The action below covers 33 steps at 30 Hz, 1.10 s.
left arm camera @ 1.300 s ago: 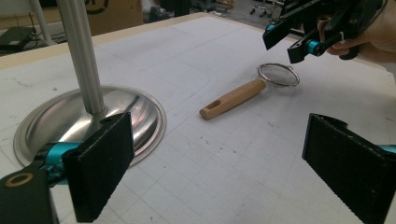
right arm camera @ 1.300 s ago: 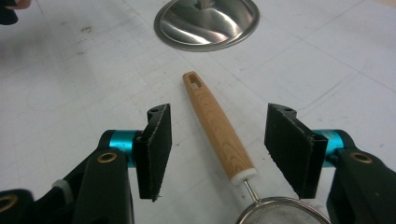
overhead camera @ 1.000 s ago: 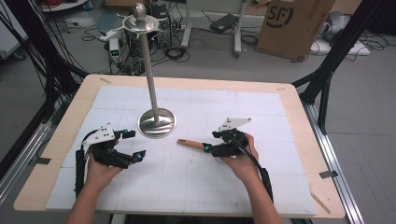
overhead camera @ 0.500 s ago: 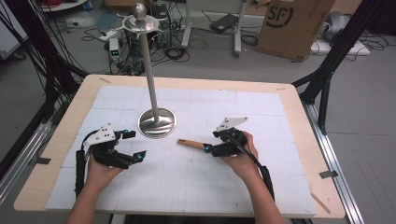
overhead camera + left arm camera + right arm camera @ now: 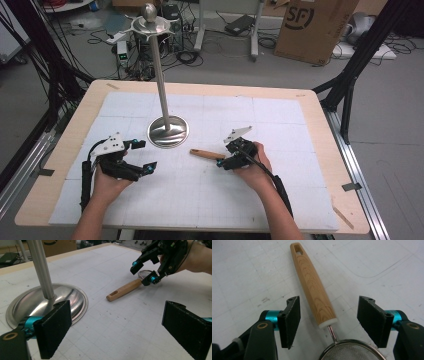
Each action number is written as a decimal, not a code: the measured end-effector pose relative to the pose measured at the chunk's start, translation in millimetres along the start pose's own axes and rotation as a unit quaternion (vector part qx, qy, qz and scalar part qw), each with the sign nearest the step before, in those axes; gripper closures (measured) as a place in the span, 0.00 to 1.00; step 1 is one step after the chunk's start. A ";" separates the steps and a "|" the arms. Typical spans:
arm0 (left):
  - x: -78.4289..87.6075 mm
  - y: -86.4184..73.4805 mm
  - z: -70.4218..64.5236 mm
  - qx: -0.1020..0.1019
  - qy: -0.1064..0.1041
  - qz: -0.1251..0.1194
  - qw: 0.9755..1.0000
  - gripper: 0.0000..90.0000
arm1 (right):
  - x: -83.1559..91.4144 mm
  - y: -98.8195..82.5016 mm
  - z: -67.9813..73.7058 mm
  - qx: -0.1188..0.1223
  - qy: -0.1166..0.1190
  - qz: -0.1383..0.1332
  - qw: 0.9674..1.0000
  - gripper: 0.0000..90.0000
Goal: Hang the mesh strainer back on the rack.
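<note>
On a white-topped desk point(image 5: 280, 200), the left hand-held gripper point(image 5: 141, 155) rests at eight o'clock from a steel stand point(image 5: 168, 131), jaws wide apart and empty. At three o'clock lies a small strainer point(image 5: 315, 290) with a wooden handle. The right hand-held gripper point(image 5: 328, 320) straddles the handle's near end, jaws open, apparently not touching. Nothing is lifted yet; the grasp remains.
</note>
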<state>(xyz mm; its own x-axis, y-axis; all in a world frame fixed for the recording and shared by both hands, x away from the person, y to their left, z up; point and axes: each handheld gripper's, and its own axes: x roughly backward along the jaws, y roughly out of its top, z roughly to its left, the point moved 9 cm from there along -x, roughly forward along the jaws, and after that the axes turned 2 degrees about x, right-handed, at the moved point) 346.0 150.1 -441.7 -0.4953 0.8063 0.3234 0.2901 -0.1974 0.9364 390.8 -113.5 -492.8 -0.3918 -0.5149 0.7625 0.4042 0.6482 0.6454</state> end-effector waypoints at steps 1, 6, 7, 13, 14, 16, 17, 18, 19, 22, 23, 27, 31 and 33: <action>0.1 0.1 0.0 0.001 0.000 0.000 1.000 0.11 | -1.4 -0.9 0.3 -0.002 0.000 0.005 1.000 0.39; -0.2 0.2 -0.1 0.003 0.000 -0.001 1.000 0.11 | -6.2 -2.2 0.1 0.004 0.000 0.014 1.000 0.47; -0.2 -0.1 0.1 0.001 0.000 0.000 1.000 0.11 | -7.7 -1.9 -0.4 0.004 -0.001 0.013 1.000 0.48; 0.1 0.1 -0.2 0.001 0.000 0.000 1.000 0.11 | -12.8 -4.1 0.9 0.010 0.018 0.024 1.000 0.64; 0.3 0.0 -0.1 0.002 0.000 0.000 1.000 0.11 | -12.3 -4.0 2.4 0.013 0.021 0.024 0.999 0.67; 0.3 -0.1 -0.2 0.000 0.000 0.001 1.000 0.11 | -11.3 -3.8 5.1 0.015 0.016 0.028 0.999 0.68; 0.4 -0.2 -0.2 0.000 0.001 0.001 1.000 0.11 | -11.0 -3.7 5.4 0.018 0.016 0.027 0.999 0.70; 0.4 -0.2 -0.3 0.000 0.000 0.001 1.000 0.11 | -10.2 -4.2 6.4 0.016 0.018 0.030 0.999 0.71; 0.3 -0.1 -0.3 0.001 0.001 0.001 1.000 0.11 | -9.7 -4.4 6.7 0.016 0.019 0.030 0.999 0.73; 0.0 -0.6 0.0 0.001 0.001 0.002 1.000 0.11 | -8.2 -5.8 5.6 0.008 0.011 0.034 0.999 0.75; 0.0 -0.7 0.0 0.001 0.001 0.002 1.000 0.11 | -7.7 -6.1 5.4 0.009 0.011 0.035 0.999 0.75; 0.3 -0.3 0.0 0.003 0.001 0.000 1.000 0.11 | -5.2 -8.4 5.2 0.004 0.010 0.042 0.999 0.75; -0.2 -1.0 0.1 0.003 0.001 0.003 1.000 0.11 | -3.5 -10.2 4.4 0.003 0.012 0.052 0.999 0.74; -0.6 -1.2 -0.3 0.001 0.000 0.004 1.000 0.11 | -3.3 -9.9 4.4 0.003 0.015 0.061 0.998 0.74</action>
<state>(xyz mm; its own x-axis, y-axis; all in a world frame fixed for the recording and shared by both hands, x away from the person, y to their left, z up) 345.7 149.6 -443.0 -0.4934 0.8046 0.3305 0.2960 -0.2020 0.9336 384.4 -115.8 -501.9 -0.3157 -0.4477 0.8366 0.4424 0.7105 0.5472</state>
